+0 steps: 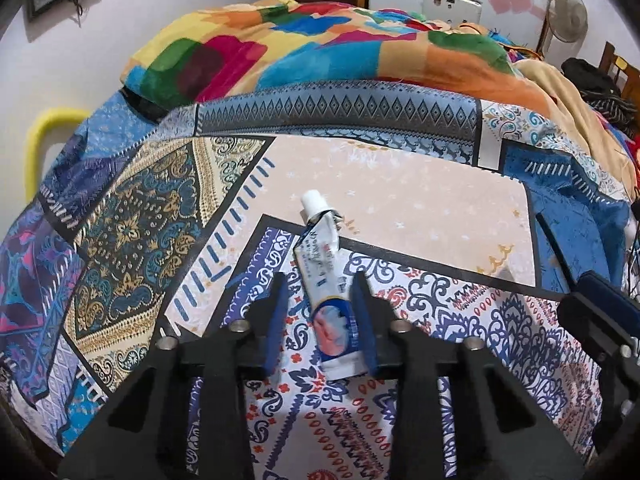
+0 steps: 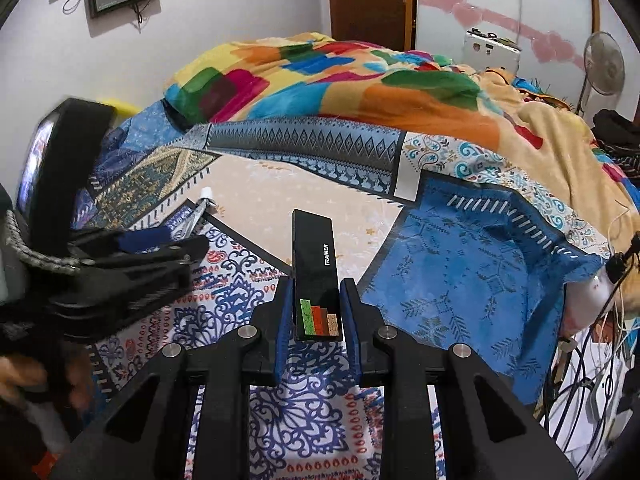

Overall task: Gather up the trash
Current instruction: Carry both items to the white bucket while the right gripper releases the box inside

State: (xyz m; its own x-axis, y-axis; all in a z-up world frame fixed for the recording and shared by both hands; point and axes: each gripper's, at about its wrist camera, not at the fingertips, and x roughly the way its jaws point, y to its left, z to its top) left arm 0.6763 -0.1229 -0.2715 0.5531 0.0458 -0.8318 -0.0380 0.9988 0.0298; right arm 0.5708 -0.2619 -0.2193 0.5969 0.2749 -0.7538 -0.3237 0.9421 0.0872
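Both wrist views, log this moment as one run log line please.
left gripper: open around toothpaste tube | right gripper: straddling black box, closure unclear | surface: patterned bedsheet | stage: pre-lift

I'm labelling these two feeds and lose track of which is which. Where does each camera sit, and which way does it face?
Left wrist: rides the left tool, looking forward and down at a crumpled white toothpaste tube between its fingers on the patterned bedsheet.
Right wrist: rides the right tool, which straddles a black "TRAINER" box; the left tool shows at left.
Shared: tube, sheet, multicoloured blanket.
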